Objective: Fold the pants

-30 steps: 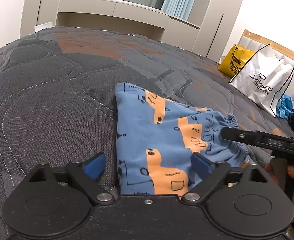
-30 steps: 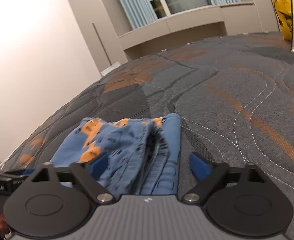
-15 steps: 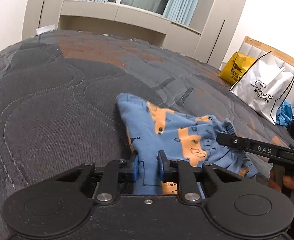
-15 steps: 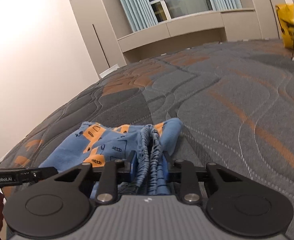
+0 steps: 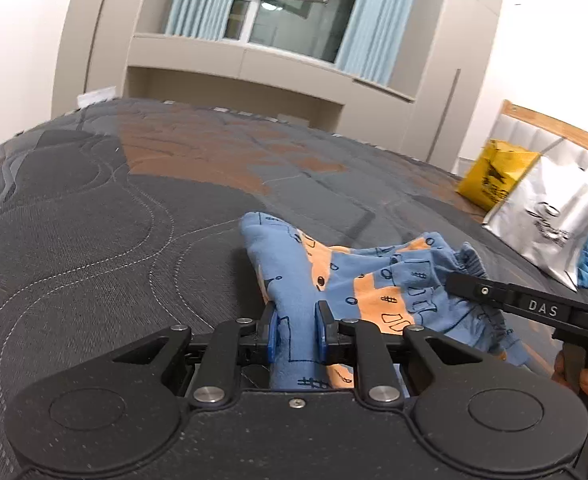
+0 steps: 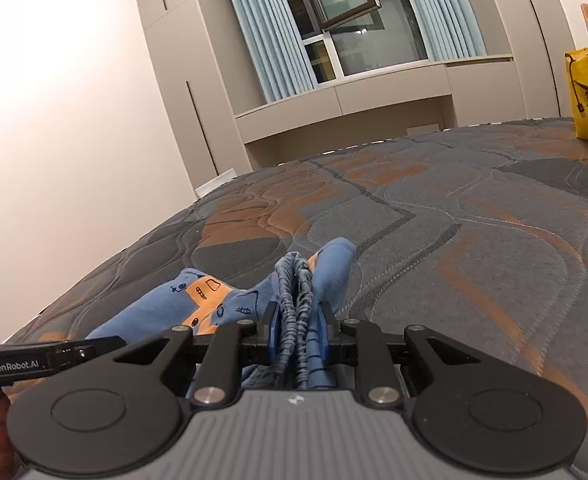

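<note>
Both tools gaping a second ago, now clamped: left gripper (image 5: pixel 297 330) pinched on the hem end of the blue-and-orange pants (image 5: pixel 357 280), right gripper (image 6: pixel 297 332) closing the last bit on the gathered waistband, cloth bunched between the pads; near edge peeled up off the quilt where it lay flat before, so seemingly set to be carried across for a fold. Underneath, a grey-and-rust quilted bed (image 5: pixel 94 220); yellow bag (image 5: pixel 493 178) and white bag (image 5: pixel 553 220) by the headboard, curtained window (image 6: pixel 349 12) and cabinets beyond.
</note>
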Motion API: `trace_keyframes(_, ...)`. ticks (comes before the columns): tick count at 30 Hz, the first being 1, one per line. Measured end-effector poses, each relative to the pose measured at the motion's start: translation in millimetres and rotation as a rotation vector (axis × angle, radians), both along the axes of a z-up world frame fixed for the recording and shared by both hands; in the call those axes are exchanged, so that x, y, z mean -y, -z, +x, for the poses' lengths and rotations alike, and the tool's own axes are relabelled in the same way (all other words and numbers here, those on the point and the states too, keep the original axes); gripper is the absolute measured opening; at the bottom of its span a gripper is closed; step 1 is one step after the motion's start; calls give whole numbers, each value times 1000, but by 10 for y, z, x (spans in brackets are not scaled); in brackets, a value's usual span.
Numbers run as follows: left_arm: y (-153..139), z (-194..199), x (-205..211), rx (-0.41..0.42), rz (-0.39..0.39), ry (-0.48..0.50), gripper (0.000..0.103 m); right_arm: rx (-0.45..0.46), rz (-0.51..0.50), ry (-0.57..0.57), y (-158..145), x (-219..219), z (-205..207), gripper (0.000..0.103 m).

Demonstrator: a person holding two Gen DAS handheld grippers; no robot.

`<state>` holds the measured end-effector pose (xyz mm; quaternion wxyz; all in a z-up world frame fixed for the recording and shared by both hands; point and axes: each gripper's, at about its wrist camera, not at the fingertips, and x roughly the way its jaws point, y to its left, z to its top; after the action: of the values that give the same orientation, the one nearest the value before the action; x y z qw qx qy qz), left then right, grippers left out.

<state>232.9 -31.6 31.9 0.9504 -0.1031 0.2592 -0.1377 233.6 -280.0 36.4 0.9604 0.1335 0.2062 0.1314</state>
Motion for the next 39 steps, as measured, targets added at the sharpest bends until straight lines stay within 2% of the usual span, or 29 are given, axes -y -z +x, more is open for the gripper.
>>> trace_keyframes(5,101,191,-27,-38,-4,-8,20,-48,-28,20,148,-85,328,22)
trace_keyframes(11,115,151,-1,-46,22,-13,24,-71,-23,32,210,-57,329,27)
trace_keyframes(13,107,120,-11,-44,20,-20,31,-61,-50,44,186,-83,279,32)
trace_keyframes(15,83,69,-18,-35,17,-24,47,-48,-71,57,160,-95,220,38)
trace_keyframes(16,63,41,-26,-23,18,-28,51,-40,-73,59,149,-93,180,41)
trace_keyframes(18,28,-49,-22,1,25,-36,65,-24,-69,58,115,-80,99,54)
trace_keyframes(24,-58,-424,-17,68,46,-46,91,43,-98,64,7,-147,-311,77)
trace_keyframes(27,-74,-663,-46,107,55,-56,101,77,-123,62,-39,-208,-555,88)
trace_keyframes(32,-62,-1054,-98,143,94,-55,102,130,-166,74,-61,-363,-970,102)
trace_keyframes(39,93,-1488,-229,123,134,-48,102,166,-227,99,38,-567,-1477,103)
